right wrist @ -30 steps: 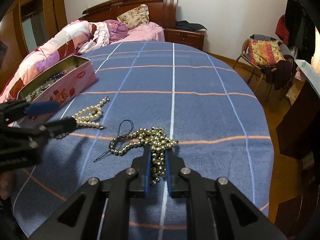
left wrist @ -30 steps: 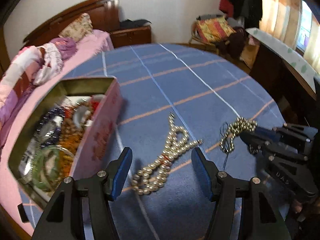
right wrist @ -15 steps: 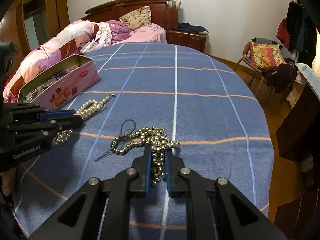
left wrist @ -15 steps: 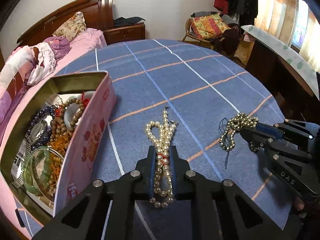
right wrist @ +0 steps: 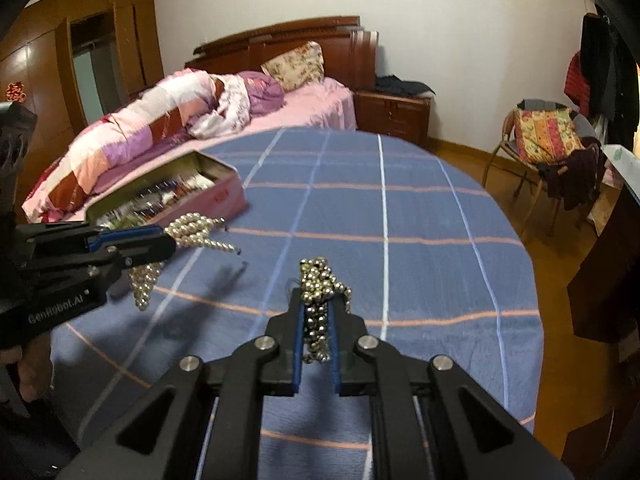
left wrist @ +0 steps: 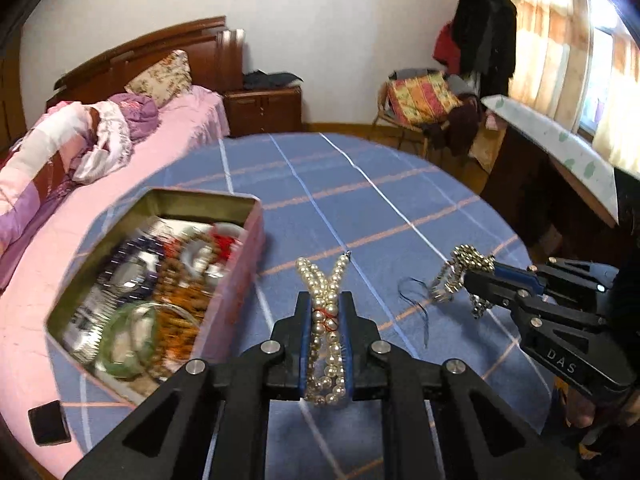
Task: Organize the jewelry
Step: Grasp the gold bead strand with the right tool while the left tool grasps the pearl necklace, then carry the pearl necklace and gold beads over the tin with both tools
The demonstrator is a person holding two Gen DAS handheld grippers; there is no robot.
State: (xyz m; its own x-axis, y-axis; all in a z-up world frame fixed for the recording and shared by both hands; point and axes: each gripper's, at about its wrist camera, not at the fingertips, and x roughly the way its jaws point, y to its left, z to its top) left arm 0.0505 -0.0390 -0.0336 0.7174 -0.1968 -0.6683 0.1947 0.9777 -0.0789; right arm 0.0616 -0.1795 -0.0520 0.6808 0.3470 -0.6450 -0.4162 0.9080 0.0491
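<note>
My left gripper [left wrist: 325, 300] is shut on a white pearl necklace [left wrist: 326, 312] and holds it above the blue checked table [left wrist: 360, 208]; both also show in the right wrist view, gripper [right wrist: 164, 238] and necklace [right wrist: 192, 228]. My right gripper [right wrist: 316, 300] is shut on a gold bead necklace [right wrist: 320, 280] with a dark cord, lifted off the table; it shows in the left wrist view [left wrist: 460, 268] too. An open pink tin [left wrist: 236, 280] full of beads and bangles stands to the left of the left gripper.
A bed with pink bedding [right wrist: 180, 120] lies beyond the table's far left edge. A chair with a patterned cushion [right wrist: 544, 140] stands at the right. A dark wooden desk [left wrist: 532, 184] is at the far right. A small black block [left wrist: 48, 426] sits near the table's near-left edge.
Both grippers have lifted their necklaces off the table. The left gripper, open a second ago, closed on the pearls and raised them. The right gripper stayed shut on the gold beads.
</note>
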